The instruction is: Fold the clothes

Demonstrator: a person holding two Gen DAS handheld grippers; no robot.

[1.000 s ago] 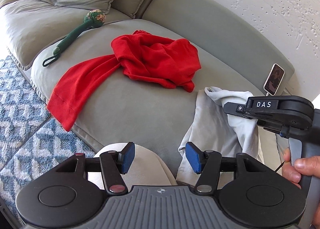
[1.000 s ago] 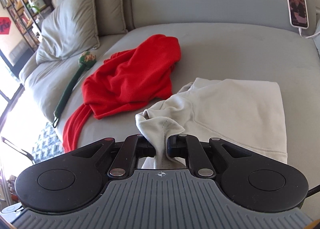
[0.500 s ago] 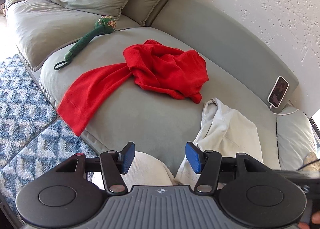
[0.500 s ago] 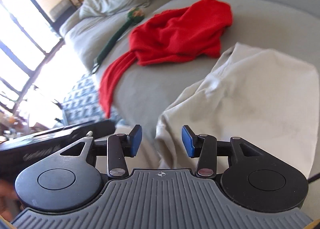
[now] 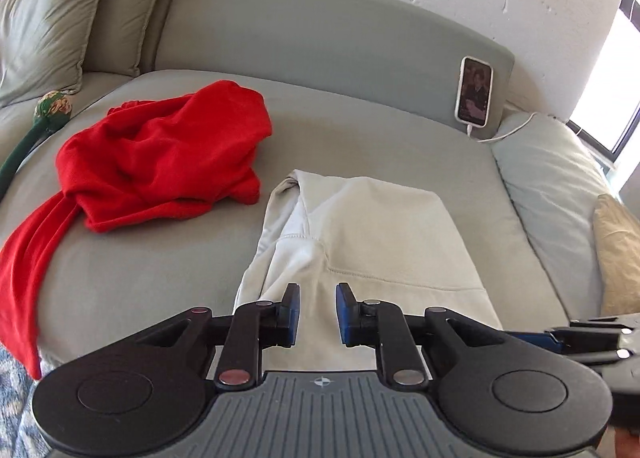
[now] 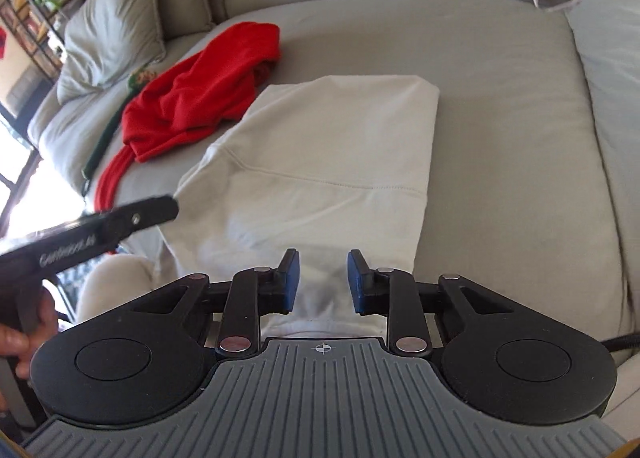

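A cream garment lies folded flat on the grey sofa seat, its near edge hanging toward me. My left gripper hovers over that near edge, jaws closing, a narrow gap still between the blue pads. My right gripper sits over the same edge further right; its jaws are also closing, and the cream garment shows through the gap unpinched. A crumpled red garment lies to the left, one end trailing off the seat. The left gripper shows side-on in the right wrist view.
A phone on a white cable leans against the sofa back. A green stick toy lies left of the red garment. Cushions are piled at the far left. A patterned rug and the person's knee lie near the seat's front edge.
The right gripper let go of the bunched cream cloth, opened, then narrowed again. The left gripper swung right from over the knee to over the cream garment's near edge, and its jaws narrowed.
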